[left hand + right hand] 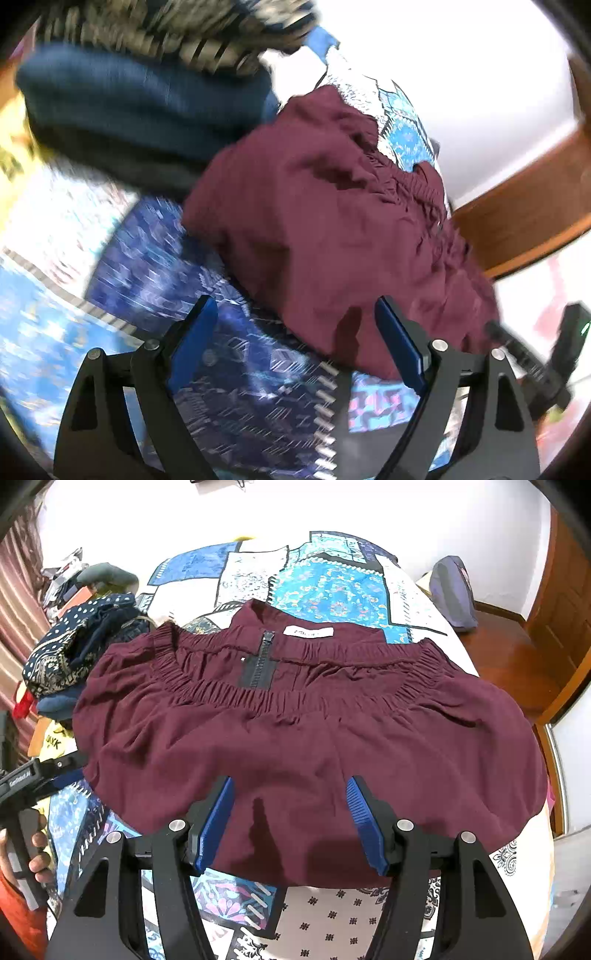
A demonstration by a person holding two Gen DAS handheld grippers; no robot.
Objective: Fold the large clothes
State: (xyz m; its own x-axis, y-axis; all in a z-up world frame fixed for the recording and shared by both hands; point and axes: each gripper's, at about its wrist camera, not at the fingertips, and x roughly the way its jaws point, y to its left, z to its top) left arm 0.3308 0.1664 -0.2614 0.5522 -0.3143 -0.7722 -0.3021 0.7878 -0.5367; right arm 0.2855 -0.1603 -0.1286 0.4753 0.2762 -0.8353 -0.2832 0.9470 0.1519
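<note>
A maroon garment (295, 746) with an elastic waistband (369, 698), a black zipper (258, 661) and a white label (308, 632) lies spread flat on a patchwork bedspread (332, 587). My right gripper (291, 782) hovers open over its near hem, with cloth below the blue pads (218, 823) but not pinched. In the blurred left wrist view the garment (332, 206) looks bunched. My left gripper (295, 306) stands wide open at its edge, over the bedspread (221, 369), with nothing between the fingers.
A pile of dark patterned clothes (74, 646) sits left of the garment and shows up close in the left wrist view (129, 92). A purple bag (452, 590) lies at the far right bed edge. A wooden door (554, 609) stands beyond. A hand (37, 853) grips the left tool.
</note>
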